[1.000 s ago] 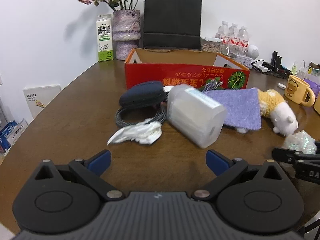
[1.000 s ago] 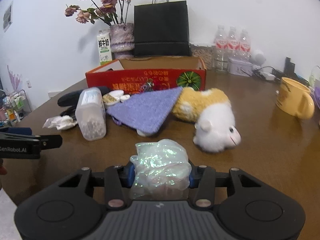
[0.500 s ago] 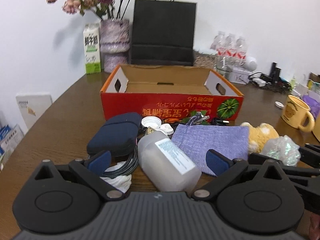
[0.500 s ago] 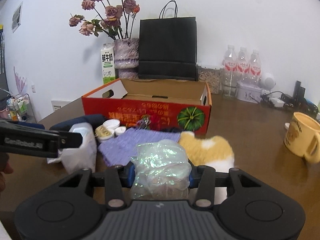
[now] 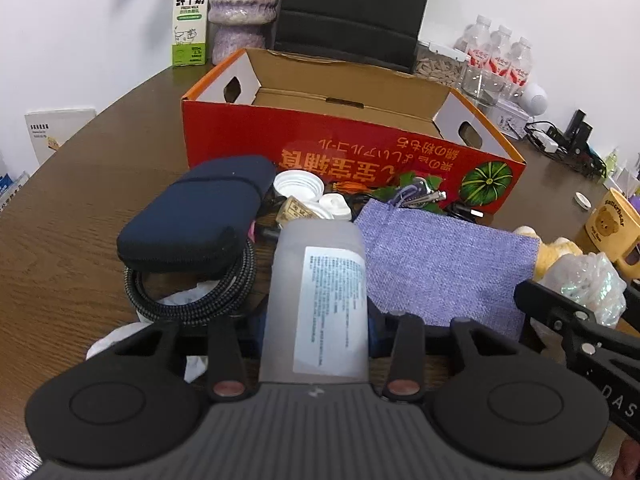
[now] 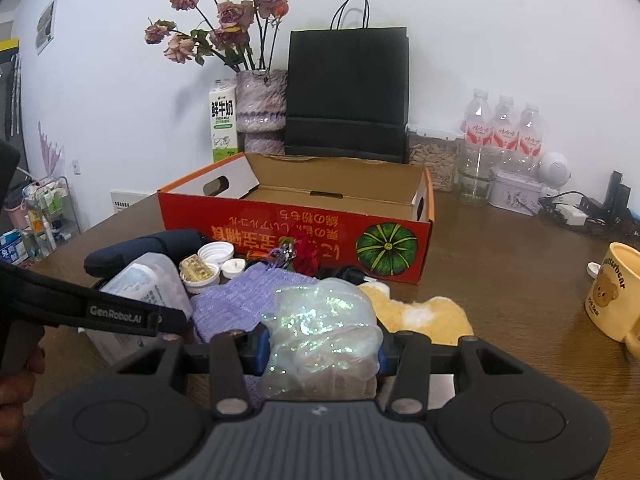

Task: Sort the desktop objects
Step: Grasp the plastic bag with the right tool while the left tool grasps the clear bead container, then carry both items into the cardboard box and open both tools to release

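My left gripper (image 5: 316, 328) is shut on a frosted plastic container (image 5: 320, 296) with a white label, lying lengthwise between the fingers. My right gripper (image 6: 320, 350) is shut on a crumpled iridescent plastic bag (image 6: 322, 332), held above the table. The bag also shows at the right of the left wrist view (image 5: 588, 280). An open red cardboard box (image 5: 352, 144) stands just behind the pile, its inside bare. The box also shows in the right wrist view (image 6: 296, 232).
On the table before the box lie a dark blue zip case (image 5: 200, 212), a coiled black cable (image 5: 192, 300), white tissue (image 5: 120, 344), white caps (image 5: 299, 186), a purple cloth pouch (image 5: 436, 264) and a yellow plush toy (image 6: 428, 316). A yellow mug (image 6: 616, 292) stands right.
My left gripper moved forward and closed on the frosted container, which lay loose before. My right gripper rose and moved toward the box with the bag.
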`<move>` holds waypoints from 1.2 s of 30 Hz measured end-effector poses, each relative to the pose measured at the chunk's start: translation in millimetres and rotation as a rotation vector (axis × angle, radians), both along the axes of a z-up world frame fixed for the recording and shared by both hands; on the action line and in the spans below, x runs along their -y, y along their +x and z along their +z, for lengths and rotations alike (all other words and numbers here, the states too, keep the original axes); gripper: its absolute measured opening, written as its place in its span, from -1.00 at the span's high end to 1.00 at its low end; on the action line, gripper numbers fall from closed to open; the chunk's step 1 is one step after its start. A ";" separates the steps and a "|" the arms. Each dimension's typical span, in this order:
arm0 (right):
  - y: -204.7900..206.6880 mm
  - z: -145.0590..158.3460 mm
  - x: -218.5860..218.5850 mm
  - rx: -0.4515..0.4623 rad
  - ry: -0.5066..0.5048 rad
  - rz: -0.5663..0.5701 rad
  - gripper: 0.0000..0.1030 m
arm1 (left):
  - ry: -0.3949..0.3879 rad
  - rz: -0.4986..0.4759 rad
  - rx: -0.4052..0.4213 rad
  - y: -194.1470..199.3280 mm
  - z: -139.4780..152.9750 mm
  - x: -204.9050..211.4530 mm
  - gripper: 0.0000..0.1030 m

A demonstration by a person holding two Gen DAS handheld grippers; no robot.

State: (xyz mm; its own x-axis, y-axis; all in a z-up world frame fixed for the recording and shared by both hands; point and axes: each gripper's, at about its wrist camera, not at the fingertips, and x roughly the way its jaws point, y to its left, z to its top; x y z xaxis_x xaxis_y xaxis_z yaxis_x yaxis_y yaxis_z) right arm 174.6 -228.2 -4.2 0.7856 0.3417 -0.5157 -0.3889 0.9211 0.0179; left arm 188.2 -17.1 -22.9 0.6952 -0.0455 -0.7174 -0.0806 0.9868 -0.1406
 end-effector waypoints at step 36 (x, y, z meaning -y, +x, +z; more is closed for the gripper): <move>212.4 108.2 -52.5 0.031 0.011 -0.065 0.14 | 0.096 -0.148 0.237 172.5 145.7 -24.5 0.18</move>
